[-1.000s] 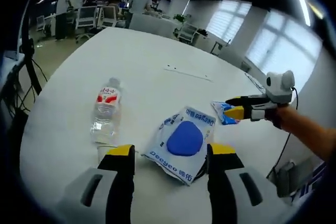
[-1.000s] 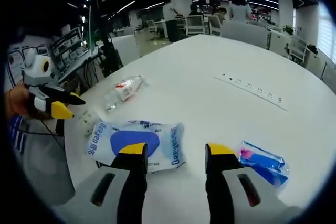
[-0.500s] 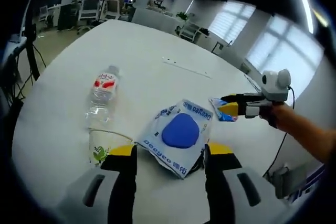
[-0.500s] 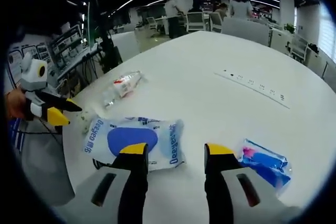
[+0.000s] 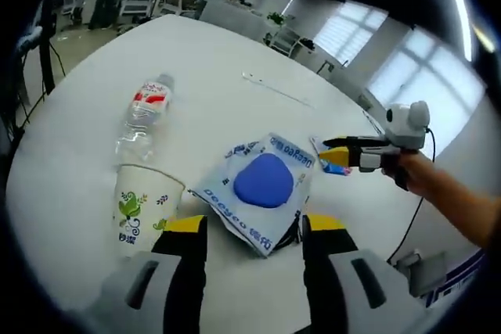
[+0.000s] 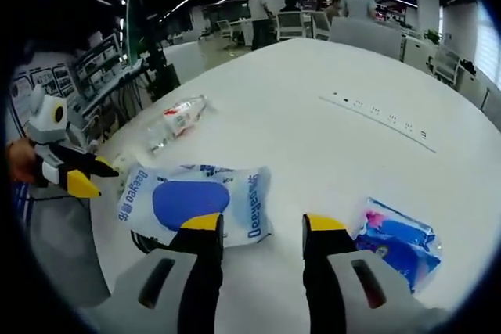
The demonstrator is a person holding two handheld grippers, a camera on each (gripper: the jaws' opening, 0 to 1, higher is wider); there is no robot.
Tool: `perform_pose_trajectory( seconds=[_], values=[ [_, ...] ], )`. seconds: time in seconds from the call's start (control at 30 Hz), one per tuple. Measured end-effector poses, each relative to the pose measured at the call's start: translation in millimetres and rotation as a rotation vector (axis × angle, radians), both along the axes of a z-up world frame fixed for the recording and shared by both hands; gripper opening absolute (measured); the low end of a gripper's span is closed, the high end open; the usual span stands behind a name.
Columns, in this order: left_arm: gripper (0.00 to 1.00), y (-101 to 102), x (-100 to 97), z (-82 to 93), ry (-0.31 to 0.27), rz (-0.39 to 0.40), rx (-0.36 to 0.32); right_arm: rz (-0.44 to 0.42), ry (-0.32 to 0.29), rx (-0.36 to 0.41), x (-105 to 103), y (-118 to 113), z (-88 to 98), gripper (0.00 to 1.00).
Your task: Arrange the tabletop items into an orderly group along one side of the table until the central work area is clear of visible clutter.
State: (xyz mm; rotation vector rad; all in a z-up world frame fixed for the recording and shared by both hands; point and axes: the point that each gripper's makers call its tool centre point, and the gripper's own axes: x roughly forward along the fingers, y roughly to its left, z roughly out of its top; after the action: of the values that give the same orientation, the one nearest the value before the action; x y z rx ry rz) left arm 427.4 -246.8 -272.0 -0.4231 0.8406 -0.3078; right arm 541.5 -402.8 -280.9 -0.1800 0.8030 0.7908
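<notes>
On the white desk (image 5: 235, 60) lie four things: a clear water bottle (image 5: 141, 115) on its side with a red and white label, a paper cup (image 5: 141, 207) printed with green leaves standing upright just below the bottle, a large white and blue wipes pack (image 5: 262, 185) near the middle, and a small blue packet (image 6: 395, 244) with pink marks further to the right. In the left gripper view the left gripper (image 5: 244, 232) hangs low over the desk edge with its yellow-tipped jaws spread wide and nothing between them; the near corner of the wipes pack sits in the gap between the jaws, and the cup's foot is partly hidden behind the left jaw. In the same view the small packet is mostly covered by the right gripper (image 5: 333, 145), which comes in from the right; whether those jaws touch the packet cannot be told there. In the right gripper view the right gripper's jaws rise well apart and empty, the wipes pack's near edge is cut off by the left jaw, and the blue packet lies just beside the right jaw, apart from it. The bottle appears small and blurred far up the desk, and the left gripper shows at the left edge, above the cup, which is hard to make out. Office chairs (image 6: 293, 33) and standing people (image 6: 256, 5) fill the blurred background.
</notes>
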Motion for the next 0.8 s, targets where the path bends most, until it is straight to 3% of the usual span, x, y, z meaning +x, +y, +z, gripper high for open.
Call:
perform_pose_trajectory(
  seconds=[0.4, 0.8],
  values=[
    [0.44, -7, 2.9, -21.9, 0.042, 0.018, -0.032, 0.001, 0.029, -0.009, 5, 3, -16.5, 0.34],
    [0.36, -11, 6.4, -36.4, 0.077, 0.054, -0.083, -0.004, 0.063, -0.011, 6, 3, -28.6, 0.24]
  ],
)
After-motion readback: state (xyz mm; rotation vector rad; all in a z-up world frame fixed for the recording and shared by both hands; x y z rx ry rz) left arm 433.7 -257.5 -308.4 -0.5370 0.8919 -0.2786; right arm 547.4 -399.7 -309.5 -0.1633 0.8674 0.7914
